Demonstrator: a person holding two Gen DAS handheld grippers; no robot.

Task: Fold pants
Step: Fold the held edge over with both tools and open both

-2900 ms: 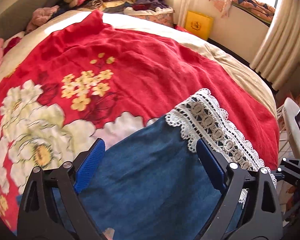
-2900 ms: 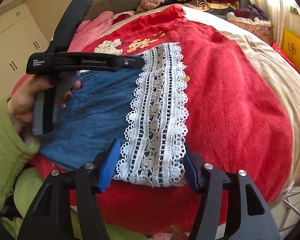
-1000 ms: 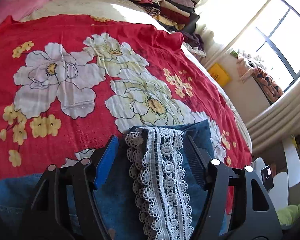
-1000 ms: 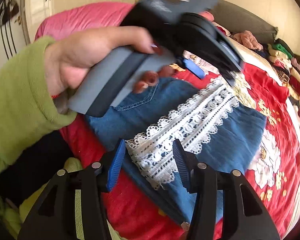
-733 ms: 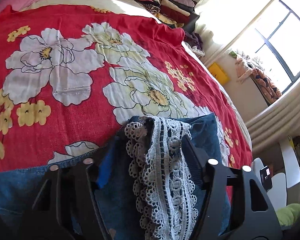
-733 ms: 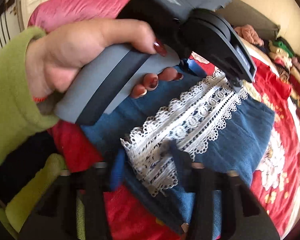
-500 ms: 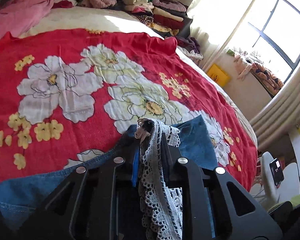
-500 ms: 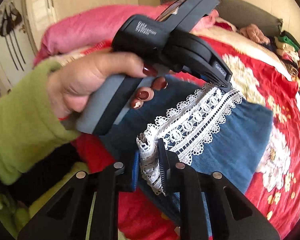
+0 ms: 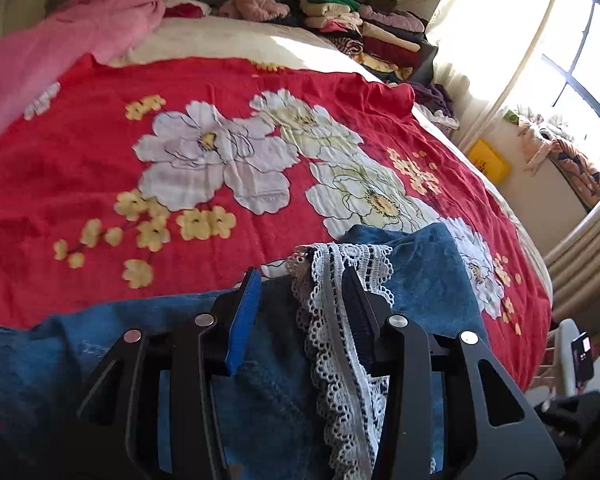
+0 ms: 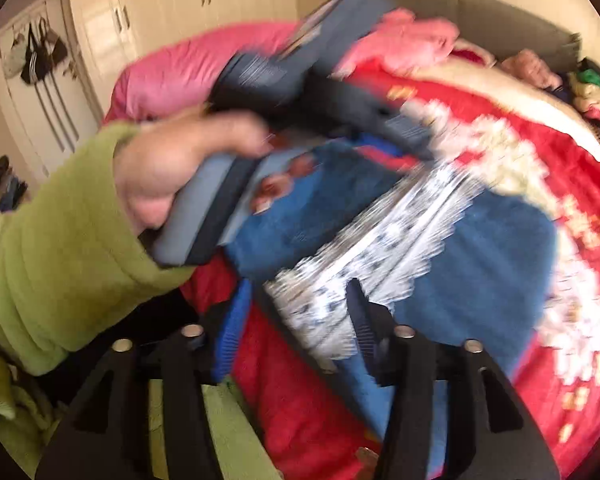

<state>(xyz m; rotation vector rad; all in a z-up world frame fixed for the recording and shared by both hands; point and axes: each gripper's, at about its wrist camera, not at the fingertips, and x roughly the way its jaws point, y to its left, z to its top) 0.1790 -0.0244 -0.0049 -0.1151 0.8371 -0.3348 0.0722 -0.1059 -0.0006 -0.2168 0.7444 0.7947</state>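
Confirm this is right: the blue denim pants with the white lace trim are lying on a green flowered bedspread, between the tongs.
Not quite. The bedspread is red with white and yellow flowers, not green; the left wrist view shows it plainly. The rest holds: the blue denim pants with the white lace trim lie on it, between the left tongs, whose jaws are opening.

The pants (image 9: pixel 428 280) were denim blue with a white lace band (image 9: pixel 340 320) (dark showing through its holes) — the bedspread (image 9: pixel 100 160) red, printed with white and yellow flowers. A sleeve (image 10: pixel 52 248) was lime green.
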